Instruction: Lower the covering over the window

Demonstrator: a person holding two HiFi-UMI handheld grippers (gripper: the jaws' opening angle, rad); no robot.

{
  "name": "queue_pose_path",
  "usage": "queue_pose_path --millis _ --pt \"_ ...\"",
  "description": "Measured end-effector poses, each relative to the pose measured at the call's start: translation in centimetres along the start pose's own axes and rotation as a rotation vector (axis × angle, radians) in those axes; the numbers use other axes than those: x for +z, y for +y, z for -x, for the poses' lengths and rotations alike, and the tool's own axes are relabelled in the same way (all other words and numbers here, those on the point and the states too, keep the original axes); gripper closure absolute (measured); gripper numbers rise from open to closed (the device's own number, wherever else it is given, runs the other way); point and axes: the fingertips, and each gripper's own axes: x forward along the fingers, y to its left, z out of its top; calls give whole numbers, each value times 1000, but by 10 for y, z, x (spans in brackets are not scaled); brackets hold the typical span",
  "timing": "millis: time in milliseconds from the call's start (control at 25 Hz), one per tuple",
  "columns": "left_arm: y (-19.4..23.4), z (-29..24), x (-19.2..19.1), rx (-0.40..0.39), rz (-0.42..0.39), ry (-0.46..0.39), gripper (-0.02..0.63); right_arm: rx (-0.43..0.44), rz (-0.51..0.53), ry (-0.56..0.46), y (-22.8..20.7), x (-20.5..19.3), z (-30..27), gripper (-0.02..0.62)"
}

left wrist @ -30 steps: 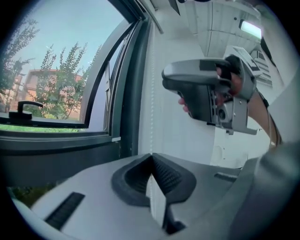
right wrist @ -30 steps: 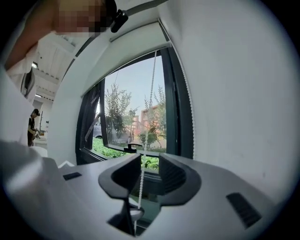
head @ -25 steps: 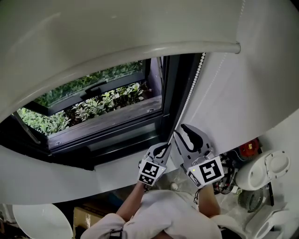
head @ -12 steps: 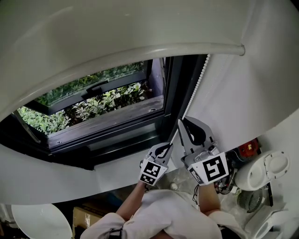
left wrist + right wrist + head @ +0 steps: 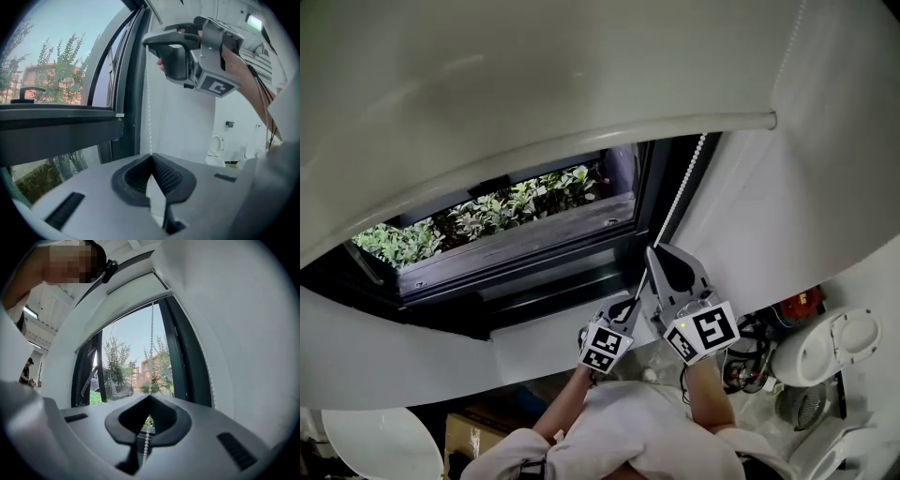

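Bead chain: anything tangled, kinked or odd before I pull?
Nothing stands out. The bead chain runs straight below the blind's right end, no knots or loops, and the bottom bar looks even across the window.

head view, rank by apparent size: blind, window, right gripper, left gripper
1. blind
2. window
3. right gripper, jaws just closing onto the bead chain
4. left gripper: looks smaller, but it is lower and farther from the camera, so unsure
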Motion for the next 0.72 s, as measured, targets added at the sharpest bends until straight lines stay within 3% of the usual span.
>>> queue_pose_path --millis 720 --pt "1 -16 -90 -17 69 201 592 -12 -133 174 -9 -97 -9 600"
